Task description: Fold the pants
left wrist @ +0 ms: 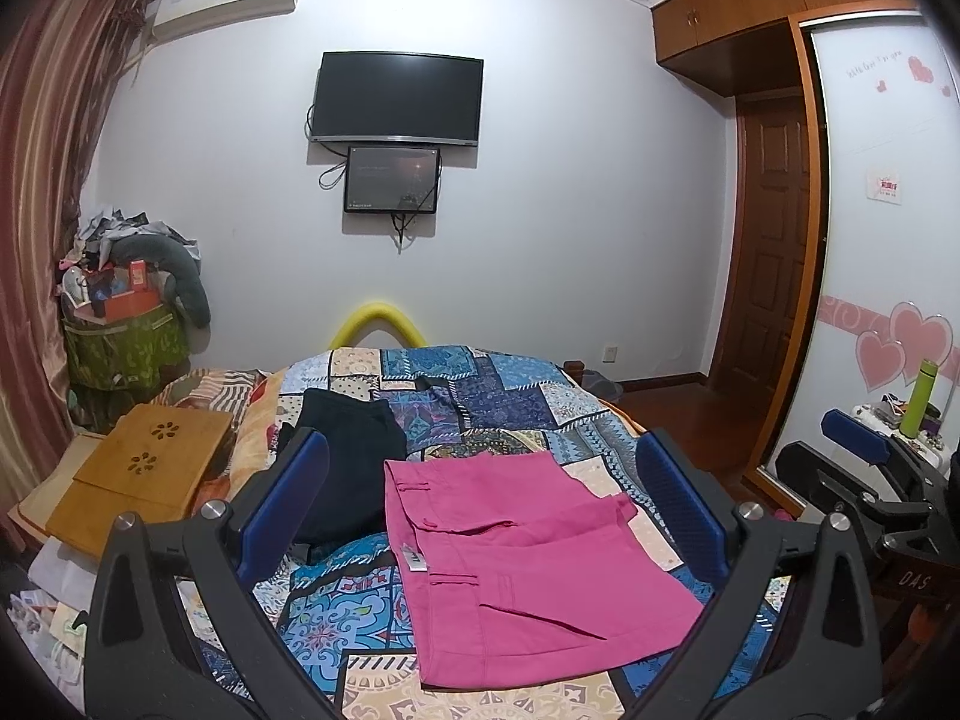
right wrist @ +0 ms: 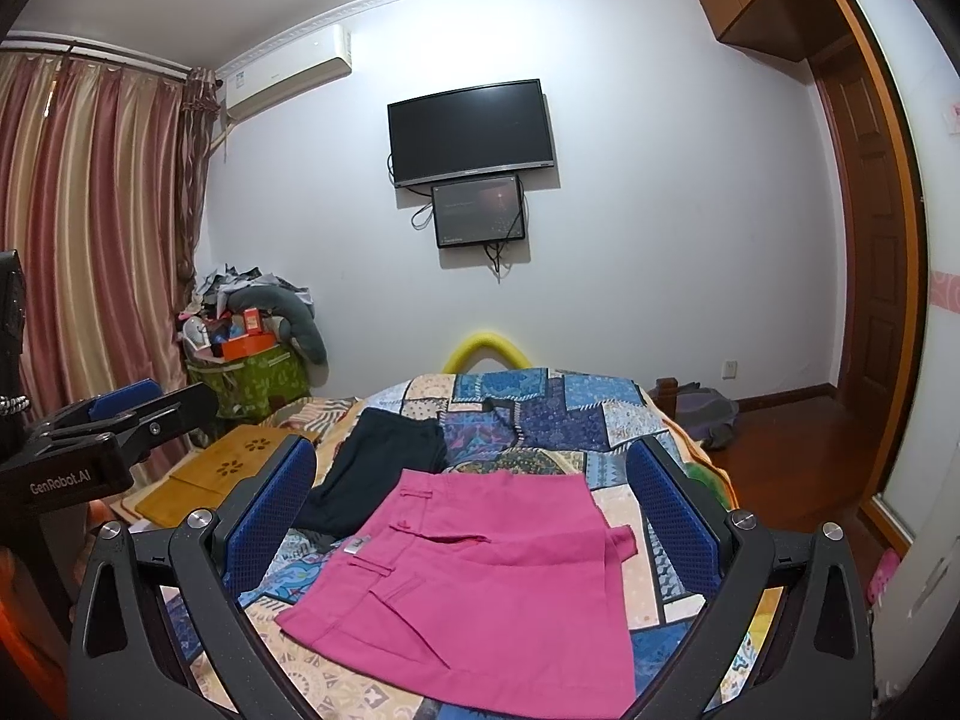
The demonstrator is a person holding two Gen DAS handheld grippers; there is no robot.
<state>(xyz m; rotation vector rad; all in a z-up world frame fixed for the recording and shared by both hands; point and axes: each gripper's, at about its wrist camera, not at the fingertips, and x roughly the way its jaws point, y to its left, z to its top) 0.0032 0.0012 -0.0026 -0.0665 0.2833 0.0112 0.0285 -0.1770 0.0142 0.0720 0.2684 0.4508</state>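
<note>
Folded pink pants (left wrist: 516, 564) (right wrist: 480, 582) lie flat on the patchwork bedspread (left wrist: 480, 396) (right wrist: 540, 414), waistband to the left with a small white label. A folded dark garment (left wrist: 348, 462) (right wrist: 378, 468) lies just behind them to the left. My left gripper (left wrist: 480, 504) hangs above the pink pants, open, with nothing between its blue pads. My right gripper (right wrist: 474, 510) is also open and empty above the same pants. Each gripper shows at the edge of the other's view: the right one (left wrist: 864, 462), the left one (right wrist: 120, 414).
A wooden lap tray (left wrist: 144, 468) (right wrist: 222, 474) rests on the bed's left side. A green bag heaped with clutter (left wrist: 126, 324) (right wrist: 252, 354) stands by the curtain. A nightstand with a green bottle (left wrist: 921, 396) is at the right, beside the wardrobe. Wooden floor lies right of the bed.
</note>
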